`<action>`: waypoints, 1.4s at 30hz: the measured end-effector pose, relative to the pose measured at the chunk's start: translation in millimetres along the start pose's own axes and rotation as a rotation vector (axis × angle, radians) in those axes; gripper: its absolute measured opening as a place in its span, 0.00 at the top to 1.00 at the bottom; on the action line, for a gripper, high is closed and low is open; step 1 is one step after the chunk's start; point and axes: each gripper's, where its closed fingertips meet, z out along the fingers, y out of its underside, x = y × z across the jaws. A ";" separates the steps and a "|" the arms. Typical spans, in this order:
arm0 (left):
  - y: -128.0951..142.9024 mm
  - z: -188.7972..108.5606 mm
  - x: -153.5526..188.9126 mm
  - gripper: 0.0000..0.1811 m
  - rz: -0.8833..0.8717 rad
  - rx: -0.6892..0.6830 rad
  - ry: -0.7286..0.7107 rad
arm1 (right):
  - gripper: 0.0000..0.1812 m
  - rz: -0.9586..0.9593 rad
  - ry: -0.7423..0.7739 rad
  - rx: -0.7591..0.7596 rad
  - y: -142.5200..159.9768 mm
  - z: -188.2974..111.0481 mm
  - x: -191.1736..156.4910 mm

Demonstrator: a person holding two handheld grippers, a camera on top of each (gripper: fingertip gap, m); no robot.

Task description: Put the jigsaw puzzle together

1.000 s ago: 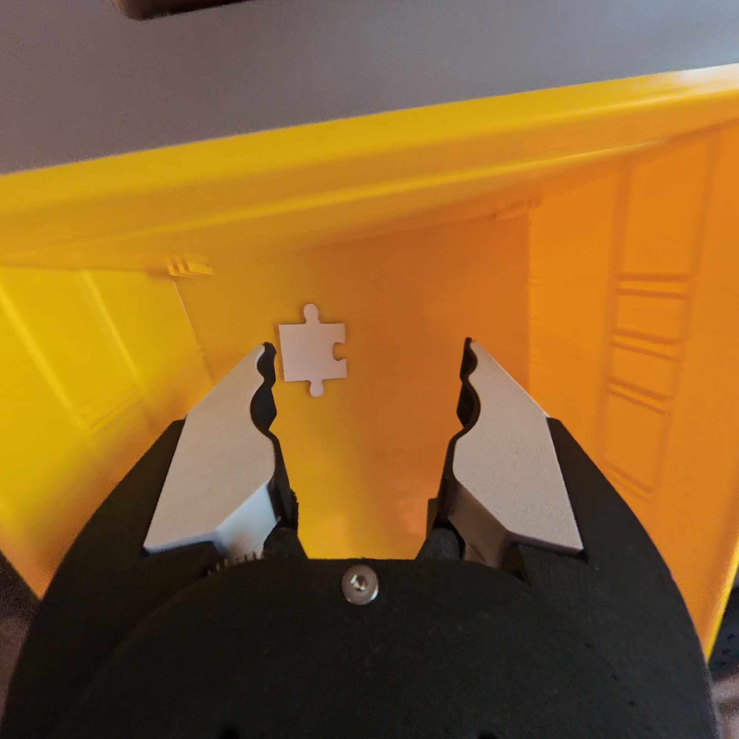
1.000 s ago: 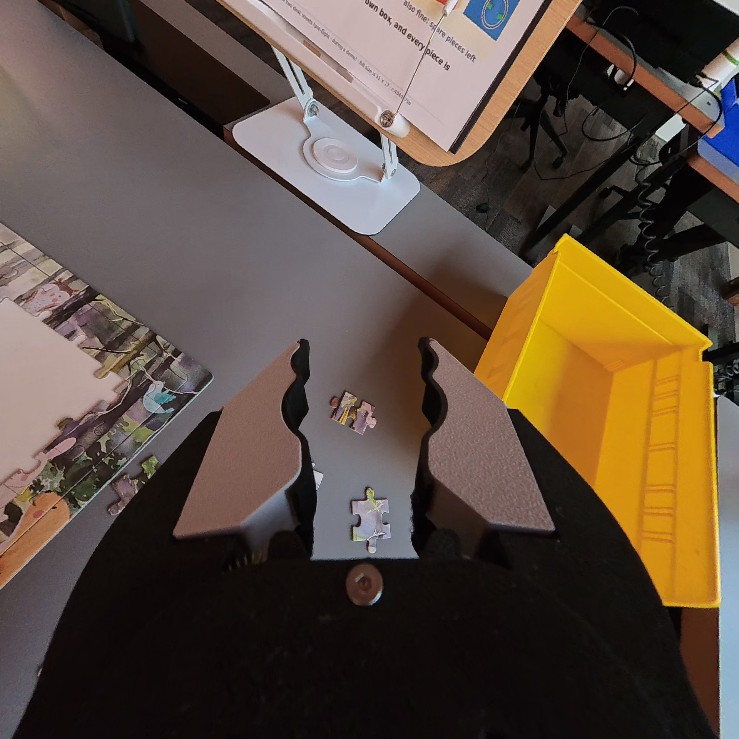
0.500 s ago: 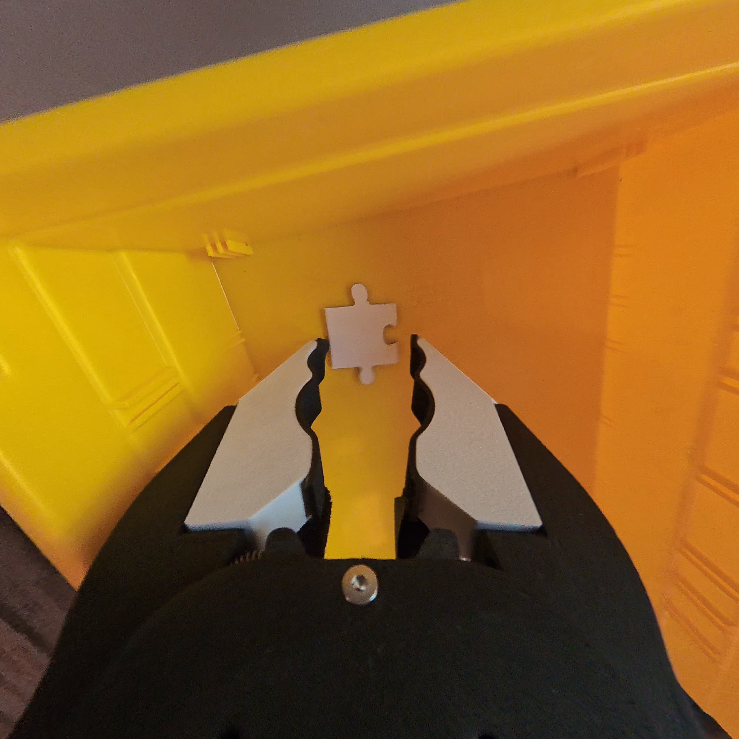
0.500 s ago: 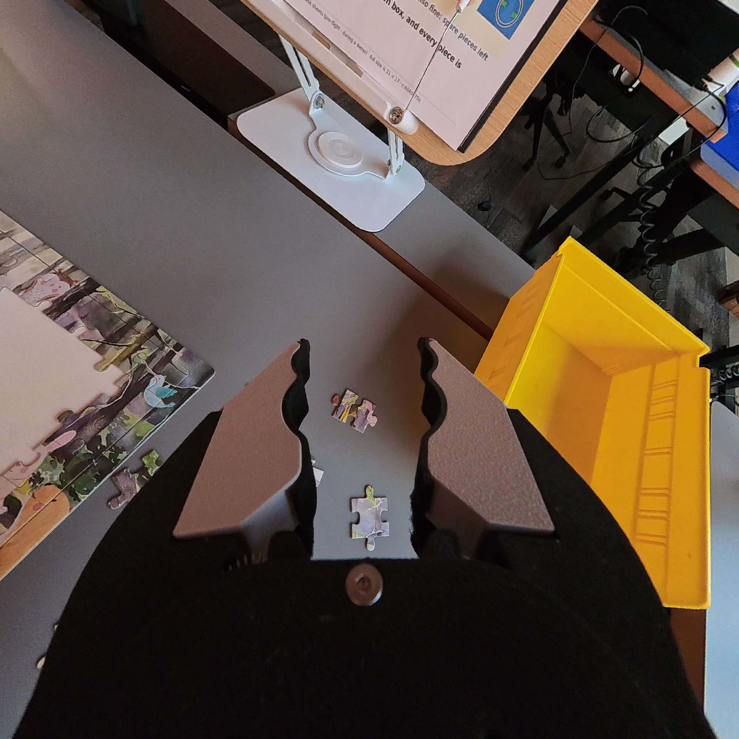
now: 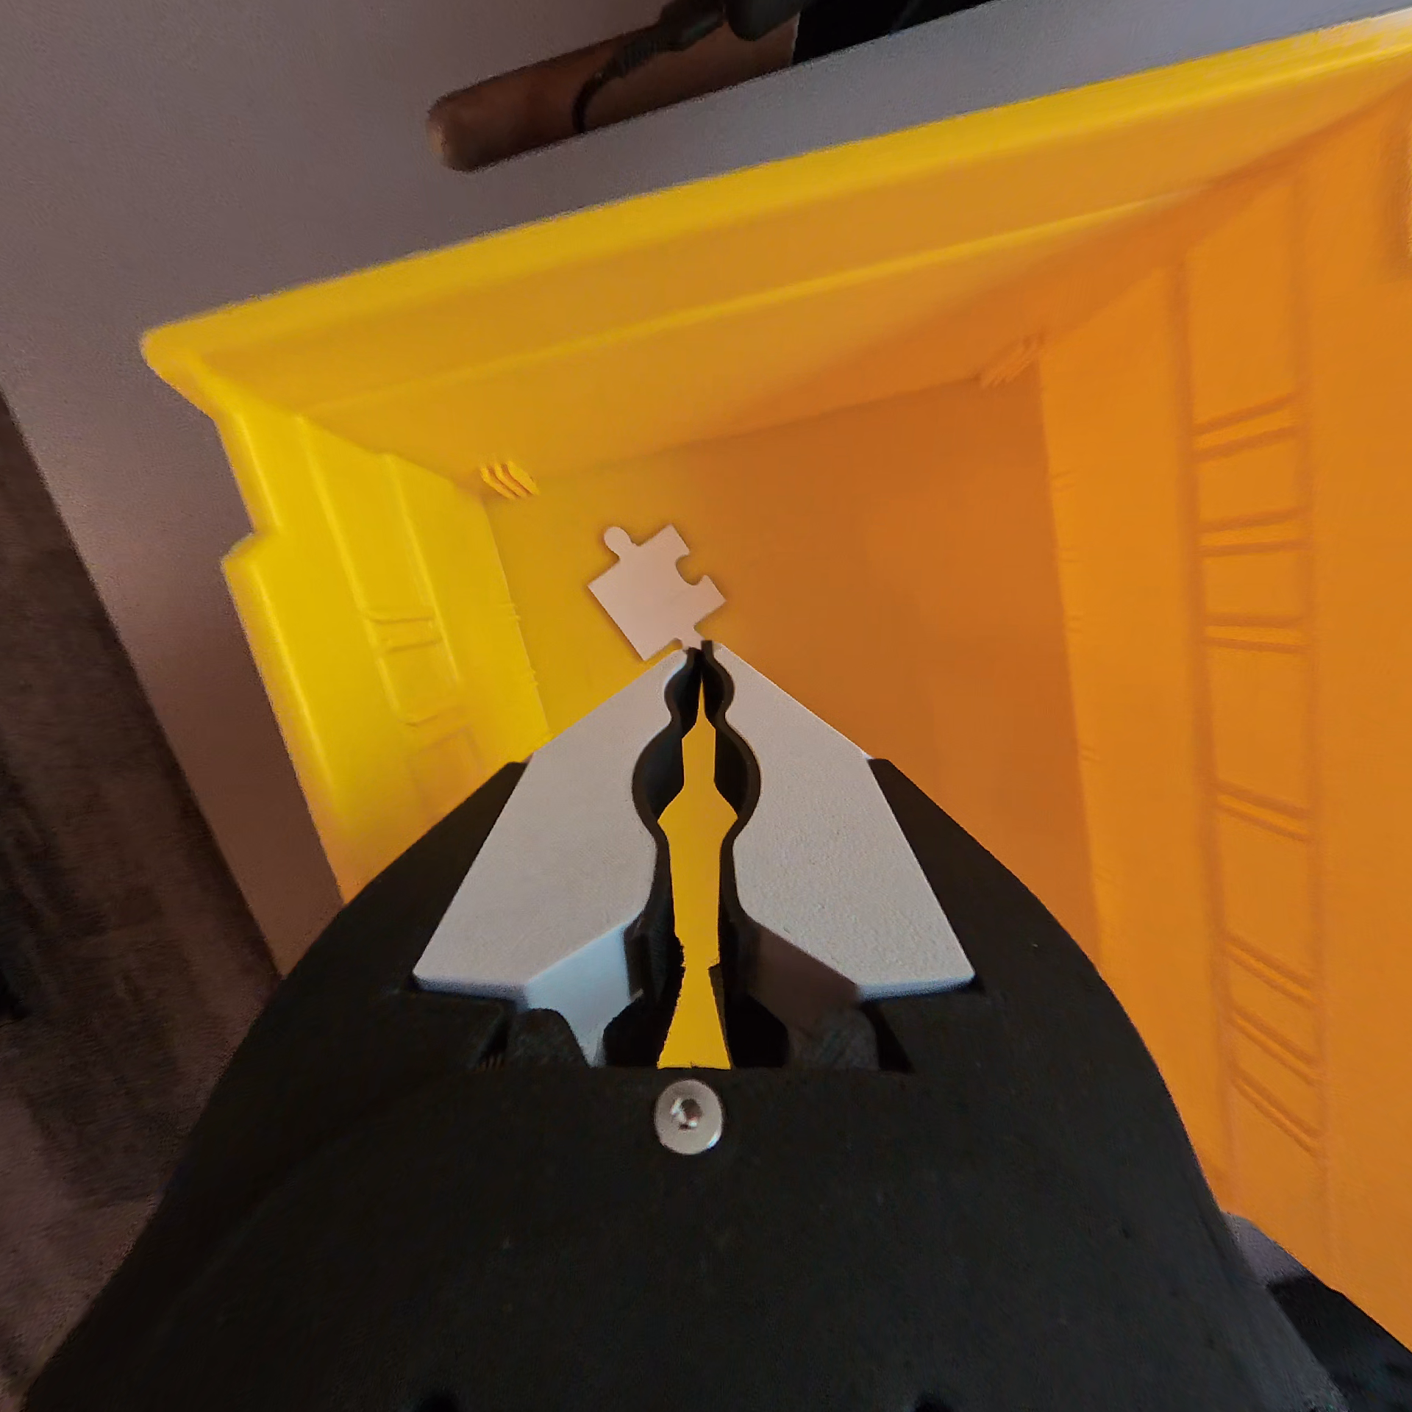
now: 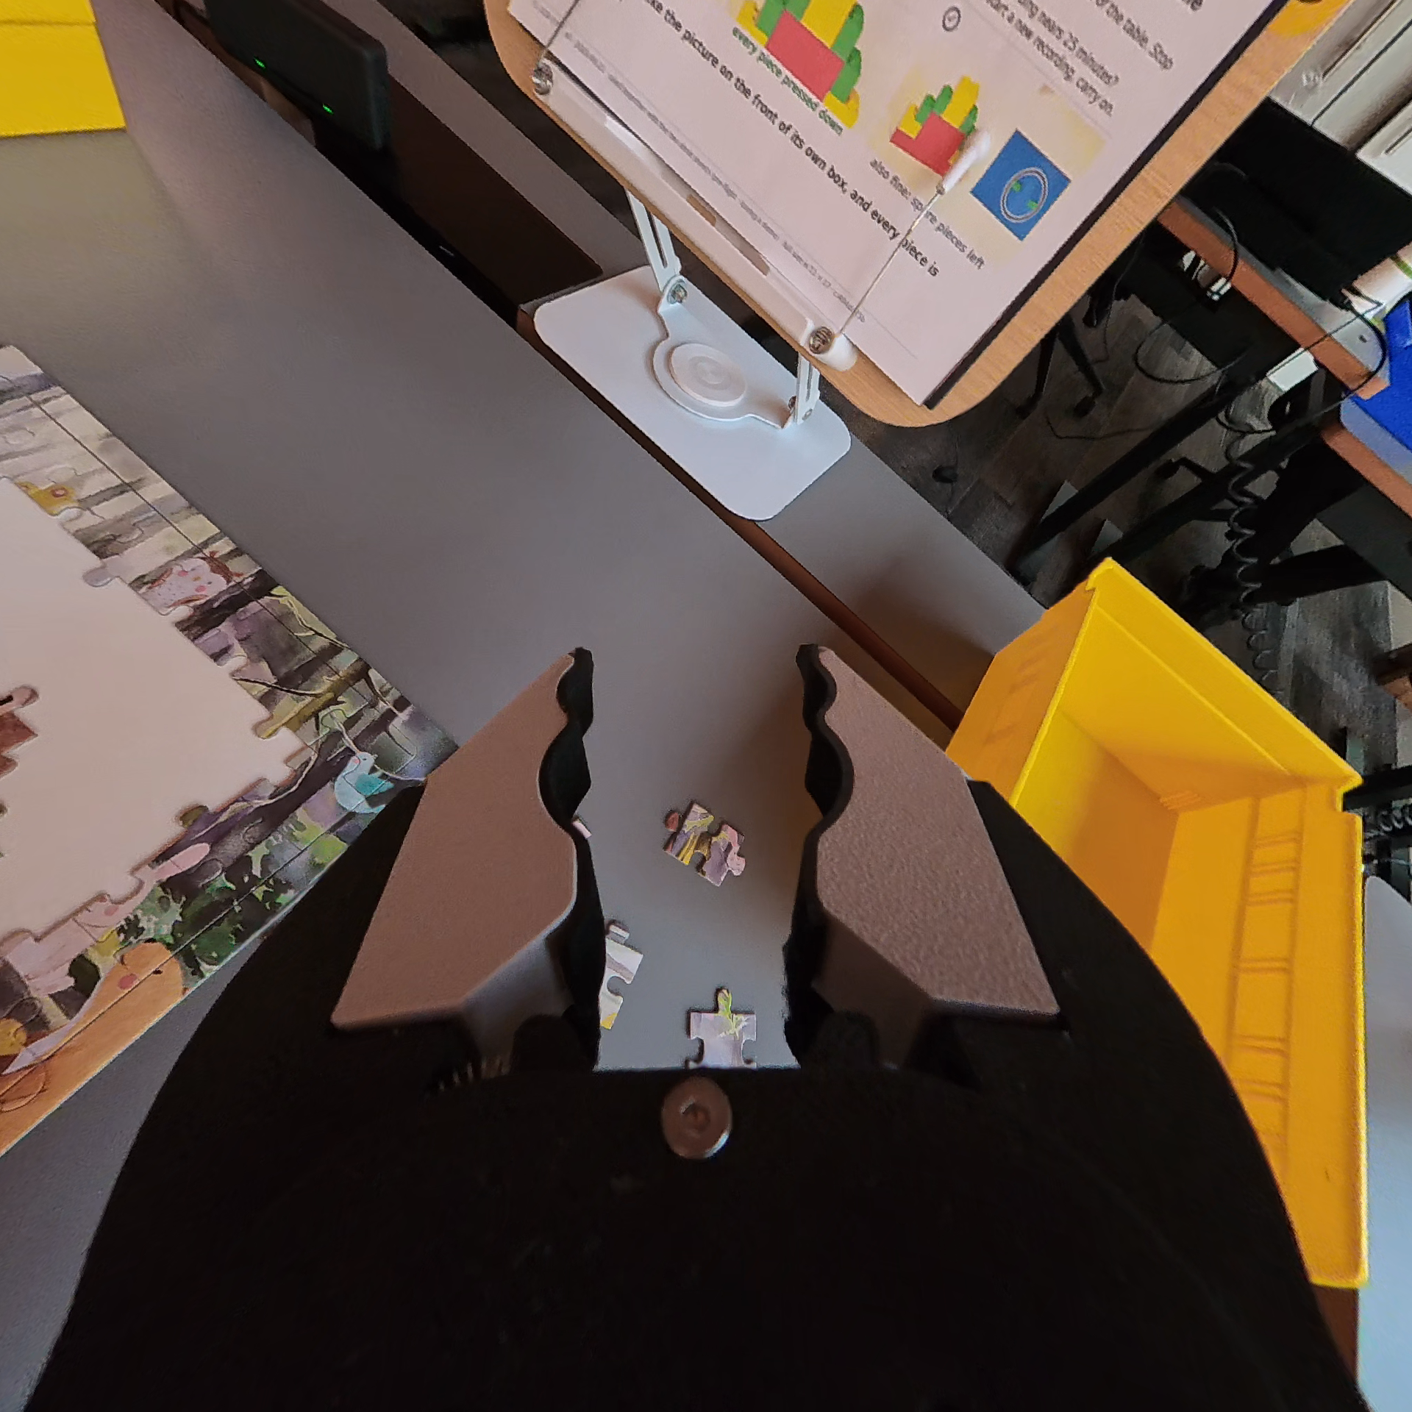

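Observation:
My left gripper (image 5: 701, 651) is inside the yellow bin (image 5: 764, 306), shut on the lower tab of a puzzle piece (image 5: 649, 592) that shows its blank white back. The piece is tilted and sticks out beyond the fingertips. My right gripper (image 6: 694, 657) is open and empty above the grey table. Below it lie loose picture-side pieces: a joined pair (image 6: 704, 843), a single piece (image 6: 722, 1028) and another (image 6: 620, 966) half hidden by the left finger. The partly assembled puzzle (image 6: 229, 726) lies at the left with a blank white middle.
The yellow bin (image 6: 1222, 955) stands at the table's right edge in the right wrist view. A white stand (image 6: 688, 397) holding a board with a printed sheet (image 6: 840, 153) sits at the far table edge. A dark device (image 6: 306, 69) is at the far left. Across from one pair of fingers to the other is roughly 65 centimetres.
My left gripper has shut on the white piece's tab and drawn back, and the piece has turned. My right gripper stays open; its view has shifted slightly over the table.

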 end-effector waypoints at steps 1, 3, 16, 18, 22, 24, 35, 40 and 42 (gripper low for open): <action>3.1 1.3 1.8 1.00 -0.015 -0.013 0.019 | 0.70 -0.006 -0.002 0.003 -1.5 -0.1 -1.5; 6.3 6.2 0.2 1.00 -0.055 -0.021 0.025 | 0.70 -0.010 -0.007 0.009 -3.2 -1.5 -3.7; 0.8 50.0 -18.4 0.80 -0.303 -0.102 -0.068 | 0.70 -0.014 -0.006 0.023 -7.4 -5.9 -4.1; 1.8 51.2 -20.4 0.82 -0.270 -0.125 -0.106 | 0.70 -0.011 -0.004 0.023 -6.5 -6.6 -2.8; 1.7 51.1 -17.8 0.82 -0.251 -0.134 -0.128 | 0.70 -0.010 0.002 0.018 -5.0 -8.2 -0.6; 1.5 51.2 -17.0 0.82 -0.246 -0.128 -0.127 | 0.70 -0.012 0.002 0.021 -5.7 -8.8 -0.7; 8.4 38.6 -14.4 0.85 -0.208 -0.084 -0.122 | 0.70 -0.015 0.001 0.027 -6.3 -10.9 -0.6; -12.4 -12.6 18.5 0.85 -0.184 0.114 0.038 | 0.70 -0.042 0.011 0.101 -31.8 -15.1 -9.8; -24.7 -50.1 69.4 0.86 -0.155 0.234 0.269 | 0.70 -0.104 0.011 0.237 -71.2 -19.1 -29.3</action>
